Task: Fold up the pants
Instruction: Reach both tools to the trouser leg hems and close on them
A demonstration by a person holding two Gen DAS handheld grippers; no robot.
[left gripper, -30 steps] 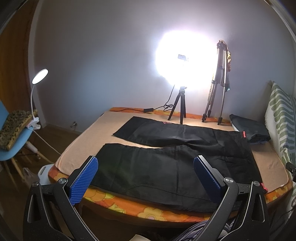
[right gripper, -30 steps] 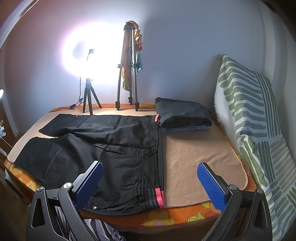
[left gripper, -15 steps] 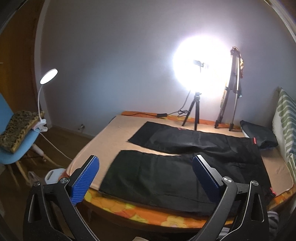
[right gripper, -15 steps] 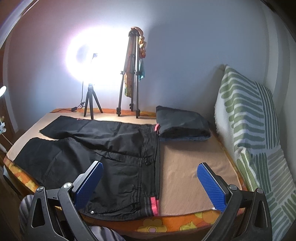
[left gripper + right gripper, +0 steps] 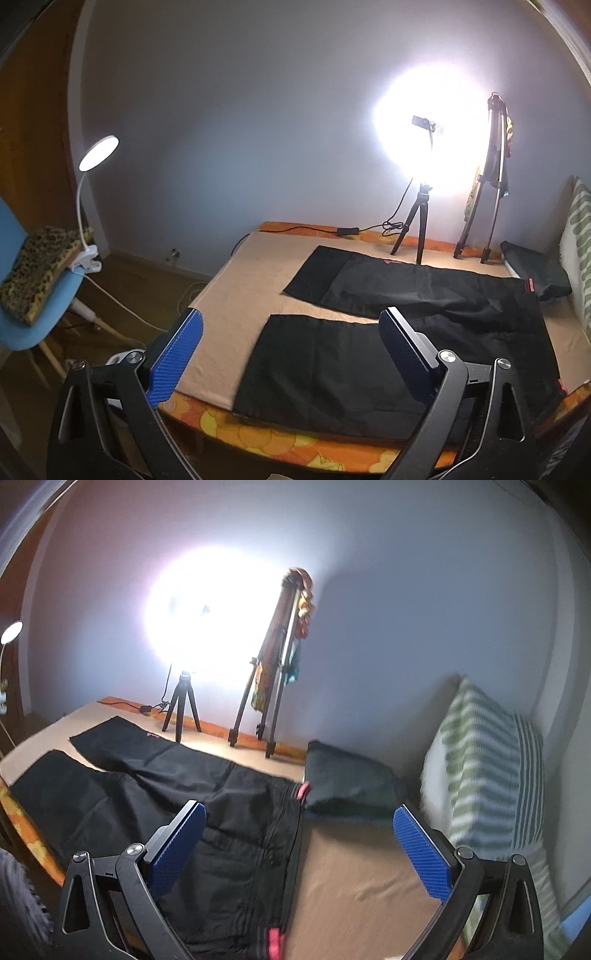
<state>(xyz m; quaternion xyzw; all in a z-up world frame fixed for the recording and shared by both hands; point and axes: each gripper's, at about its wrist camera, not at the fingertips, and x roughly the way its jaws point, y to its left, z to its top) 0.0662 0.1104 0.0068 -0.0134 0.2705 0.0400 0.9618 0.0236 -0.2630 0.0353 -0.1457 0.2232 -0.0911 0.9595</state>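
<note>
Black pants [image 5: 369, 347] lie flat on the tan-covered bed [image 5: 236, 295], legs spread apart toward the left, waistband with red tabs at the right. In the right wrist view the pants [image 5: 207, 797] fill the left half, waistband [image 5: 291, 849] near the middle. My left gripper [image 5: 291, 354] is open and empty, hovering over the near leg's cuff end at the bed's front edge. My right gripper [image 5: 299, 849] is open and empty above the waistband.
A ring light on a small tripod [image 5: 421, 229] and a taller tripod [image 5: 484, 206] stand at the bed's far edge. A folded dark garment [image 5: 347, 782] lies beside a green striped pillow [image 5: 491, 768]. A blue chair [image 5: 33, 306] with a clip lamp [image 5: 92, 166] stands left of the bed.
Both grippers have moved closer to the bed. The left one has shifted left toward the leg cuffs; the right one has swung over the waistband, and its view is blurred by motion.
</note>
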